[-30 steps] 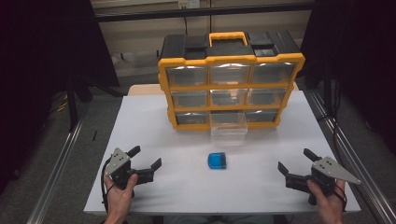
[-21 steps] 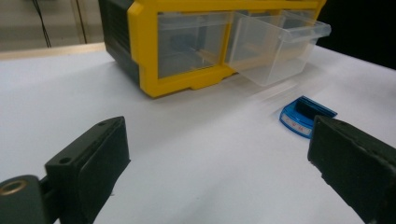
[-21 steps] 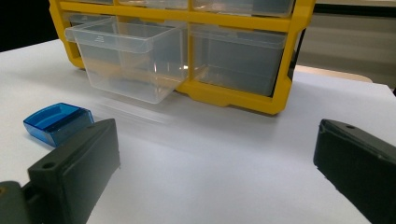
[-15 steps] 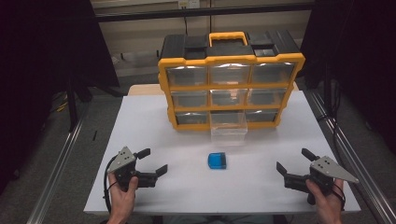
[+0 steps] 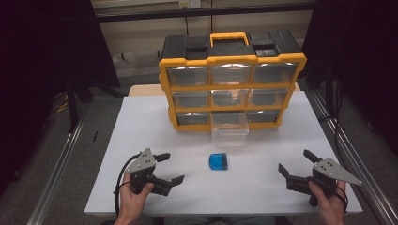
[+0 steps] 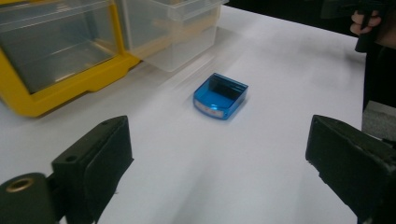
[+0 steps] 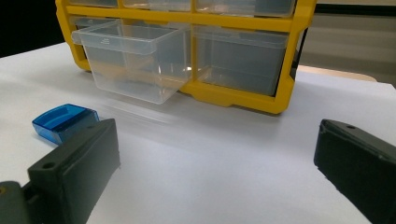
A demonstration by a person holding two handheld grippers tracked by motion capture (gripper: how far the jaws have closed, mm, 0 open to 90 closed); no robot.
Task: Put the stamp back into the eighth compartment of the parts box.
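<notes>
Worktop [image 5: 141, 140]: white sheet surface, lit against a dark room.

Organiser cabinet [image 5: 232, 84]: yellow frame, black top with a yellow handle, three rows of three clear drawers. Stands upright at the far edge of the worktop, about mid-width.

Open drawer [image 5: 229, 128]: the middle drawer of the bottom row is pulled out toward the near edge; clear plastic, nothing visible inside in the right tool view. The other drawers sit flush in the frame.

Left tool [image 5: 168, 168]: held in the person's left hand near the near-left corner of the worktop, pointing toward the worktop's middle. Jaws stand wide; they have just been closing slightly, with nothing between them. In the left tool view the two black jaws frame the blue box, which lies well ahead of them and is untouched.

Right tool [image 5: 295, 161]: held in the person's right hand near the near-right corner, jaws wide apart, nothing between them. In the right tool view its jaws point at the cabinet front, with the open drawer ahead and to the left.

Blue box [image 5: 218, 161]: small translucent blue container, open on top, lying flat on the worktop just in front of the open drawer but apart from it, between the two tools and nearer the near edge than the far one.
</notes>
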